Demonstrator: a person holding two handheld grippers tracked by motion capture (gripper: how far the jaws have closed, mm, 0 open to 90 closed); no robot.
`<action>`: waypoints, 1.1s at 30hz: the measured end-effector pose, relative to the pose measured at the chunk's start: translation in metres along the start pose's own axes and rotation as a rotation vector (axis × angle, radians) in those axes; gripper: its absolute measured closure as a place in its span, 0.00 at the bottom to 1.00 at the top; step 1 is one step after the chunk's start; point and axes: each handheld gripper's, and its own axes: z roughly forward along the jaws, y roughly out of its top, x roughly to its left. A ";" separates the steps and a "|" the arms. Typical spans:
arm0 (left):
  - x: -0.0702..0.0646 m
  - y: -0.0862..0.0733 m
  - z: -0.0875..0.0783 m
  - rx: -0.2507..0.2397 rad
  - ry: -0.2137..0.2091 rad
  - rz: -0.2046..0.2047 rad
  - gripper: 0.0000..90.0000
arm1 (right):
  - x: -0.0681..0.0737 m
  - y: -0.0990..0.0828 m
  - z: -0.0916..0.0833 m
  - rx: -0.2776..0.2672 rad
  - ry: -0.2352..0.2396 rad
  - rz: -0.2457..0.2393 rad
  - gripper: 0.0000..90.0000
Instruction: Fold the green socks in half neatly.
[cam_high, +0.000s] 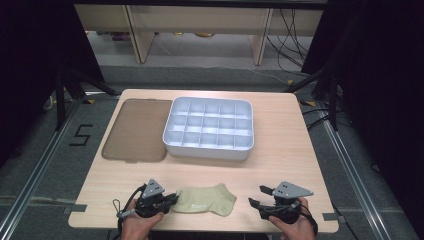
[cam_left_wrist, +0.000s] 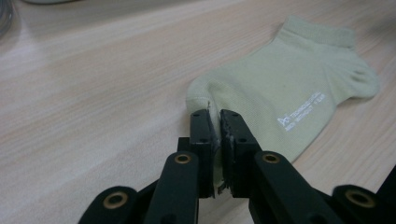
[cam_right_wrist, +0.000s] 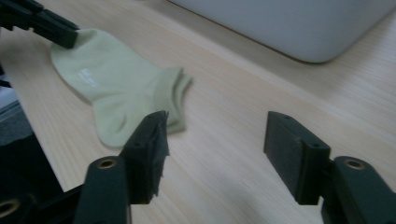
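Observation:
A pale green ankle sock lies flat near the table's front edge, between my two grippers. My left gripper is shut on its toe end; in the left gripper view the fabric is pinched between the black pads at the gripper, and the rest of the sock stretches away with small white print on it. My right gripper stands open just right of the sock's cuff, touching nothing. In the right gripper view its jaws frame bare wood, with the sock to the left and the left gripper beyond it.
A white tray with several empty compartments sits mid-table; its wall shows in the right gripper view. A translucent brown lid lies flat to its left. The wooden table ends just behind the hands.

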 end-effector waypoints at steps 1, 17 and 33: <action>-0.001 0.001 -0.001 -0.011 -0.004 0.002 0.93 | 0.001 0.002 0.003 -0.009 0.021 -0.006 0.52; -0.004 0.021 -0.017 -0.033 -0.037 0.036 0.93 | 0.036 0.045 0.062 -0.004 0.174 -0.150 0.98; 0.005 0.031 -0.030 0.005 -0.016 0.059 0.93 | 0.061 0.072 0.142 0.088 0.217 -0.226 1.00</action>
